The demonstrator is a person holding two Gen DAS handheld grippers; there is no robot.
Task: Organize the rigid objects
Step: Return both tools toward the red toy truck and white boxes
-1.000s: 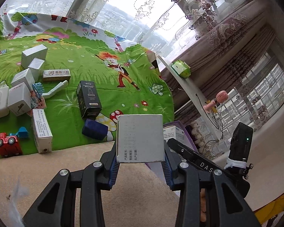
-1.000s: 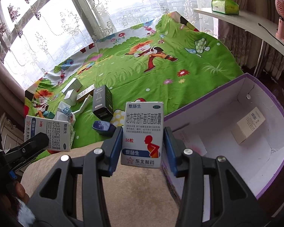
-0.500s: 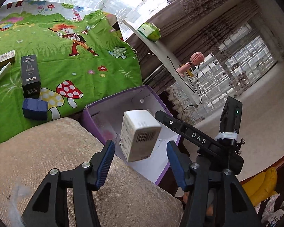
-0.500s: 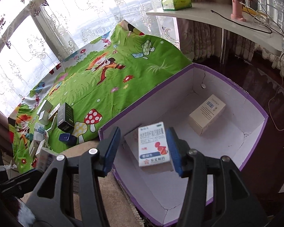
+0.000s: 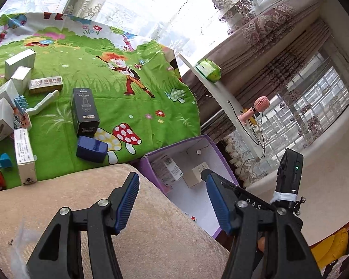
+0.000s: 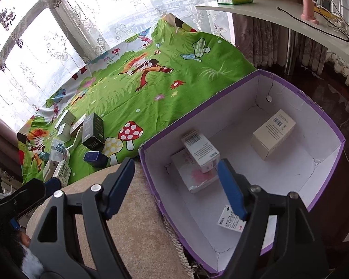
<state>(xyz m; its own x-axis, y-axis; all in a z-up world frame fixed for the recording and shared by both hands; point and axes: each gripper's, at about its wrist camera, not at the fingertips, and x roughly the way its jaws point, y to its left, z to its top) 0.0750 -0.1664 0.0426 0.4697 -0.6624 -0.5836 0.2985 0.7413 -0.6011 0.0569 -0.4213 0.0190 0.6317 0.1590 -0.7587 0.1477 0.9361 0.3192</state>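
Both jaws now empty; meds dropped in purple box (image 6: pixel 297 97).

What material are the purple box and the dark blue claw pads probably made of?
The purple box looks like cardboard with matte white inside: its bottom corner seams are cracked and its rim is thin. The pads look like ribbed rubber or soft plastic, matte blue against the black frame; which one is uncertain.
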